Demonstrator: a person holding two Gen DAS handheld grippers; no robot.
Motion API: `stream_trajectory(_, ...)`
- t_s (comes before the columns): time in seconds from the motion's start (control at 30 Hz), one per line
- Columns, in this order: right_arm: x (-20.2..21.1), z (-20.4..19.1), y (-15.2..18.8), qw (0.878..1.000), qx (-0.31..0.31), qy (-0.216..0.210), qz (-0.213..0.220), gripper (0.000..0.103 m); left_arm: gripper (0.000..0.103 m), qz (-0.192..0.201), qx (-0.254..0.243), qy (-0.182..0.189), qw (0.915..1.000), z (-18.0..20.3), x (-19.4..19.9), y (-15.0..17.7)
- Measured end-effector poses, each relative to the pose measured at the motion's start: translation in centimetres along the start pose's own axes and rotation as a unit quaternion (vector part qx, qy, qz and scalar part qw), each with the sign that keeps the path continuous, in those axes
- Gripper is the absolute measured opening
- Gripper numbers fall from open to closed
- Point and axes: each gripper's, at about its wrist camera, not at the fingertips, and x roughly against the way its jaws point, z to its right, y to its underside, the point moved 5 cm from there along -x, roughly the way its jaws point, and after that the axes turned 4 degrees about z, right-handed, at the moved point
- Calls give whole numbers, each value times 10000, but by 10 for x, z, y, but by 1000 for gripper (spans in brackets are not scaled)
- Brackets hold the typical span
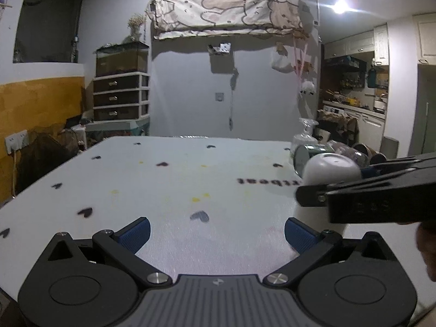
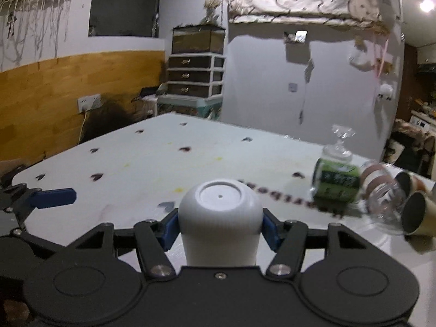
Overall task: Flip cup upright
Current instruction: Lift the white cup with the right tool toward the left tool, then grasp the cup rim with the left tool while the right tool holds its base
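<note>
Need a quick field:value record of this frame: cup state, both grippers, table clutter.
cup: white cup, base facing the camera, not upright
right gripper: shut on the cup, blue pads on both sides
left gripper: open, nothing between its fingers, over the table
clutter: green-label bottle on its side, clear plastic bottle, brown tubes at the table's right edge

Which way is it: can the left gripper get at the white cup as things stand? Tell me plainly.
Probably not cleanly. The right gripper is shut on the white cup, its fingers covering both sides. The left gripper is open and holds nothing, off to one side over the table; only the cup's base end looks free.
</note>
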Motion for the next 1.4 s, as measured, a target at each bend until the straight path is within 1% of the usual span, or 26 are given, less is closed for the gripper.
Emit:
stream_trajectory(0.07,-6,-2,4,9999,-75,12,-106,62,103,-111,-34,144,9998,2,-1,6)
stream_trajectory(0.2,-16,-1,20,9991,-210,164,-316,63,103,-284,-46,378,9989,6,-6,17)
stream_trajectory(0.3,-18,0,21,9992,-164,191,-313,64,103,-381,0,696,9968,14,-10,21)
stream_trajectory(0.33,-18,-1,21,9991,-145,205,-330,67,103,-399,-15,761,9963,17,-11,22)
stream_trajectory(0.37,-17,-1,19,9991,-130,213,-330,73,103,-411,-39,816,9958,20,-13,23)
stream_trajectory(0.43,-14,-2,14,9995,-125,178,-225,78,103,-423,-90,918,9948,27,-16,26)
stream_trajectory(0.53,-12,0,3,9996,-229,92,-96,78,103,-492,-134,1018,9935,34,-27,29)
stream_trajectory(0.6,-14,2,-2,9994,-302,142,-102,77,103,-572,-88,1078,9925,37,-35,31)
stream_trajectory(0.63,-17,3,-3,9992,-329,148,-148,74,103,-610,-17,1143,9916,38,-39,32)
stream_trajectory(0.67,-21,5,-3,9989,-375,152,-217,65,103,-667,72,1217,9903,38,-43,32)
stream_trajectory(0.7,-25,7,-3,9986,-418,134,-293,61,103,-722,137,1273,9891,41,-46,34)
stream_trajectory(0.73,-28,9,-1,9981,-484,120,-370,61,103,-783,168,1302,9882,42,-50,35)
stream_trajectory(0.87,-18,12,3,9976,-571,-13,-380,60,103,-886,88,1178,9890,43,-58,40)
stream_trajectory(0.93,-8,12,7,9977,-574,-89,-347,60,103,-879,96,1256,9881,43,-58,41)
stream_trajectory(1.0,7,14,11,9981,-572,-66,-232,60,103,-875,123,1260,9881,41,-58,41)
stream_trajectory(1.13,34,19,23,9973,-711,-82,-191,60,103,-827,146,1052,9909,36,-59,42)
stream_trajectory(1.2,42,22,34,9965,-808,-59,-225,60,103,-827,240,1041,9908,32,-59,40)
stream_trajectory(1.27,46,25,47,9951,-939,-36,-312,60,103,-847,375,1127,9893,27,-59,39)
stream_trajectory(1.33,46,28,60,9926,-1136,-11,-423,59,103,-927,527,1174,9873,21,-58,36)
stream_trajectory(1.4,44,31,75,9901,-1305,-3,-512,60,103,-1009,670,1140,9861,16,-57,35)
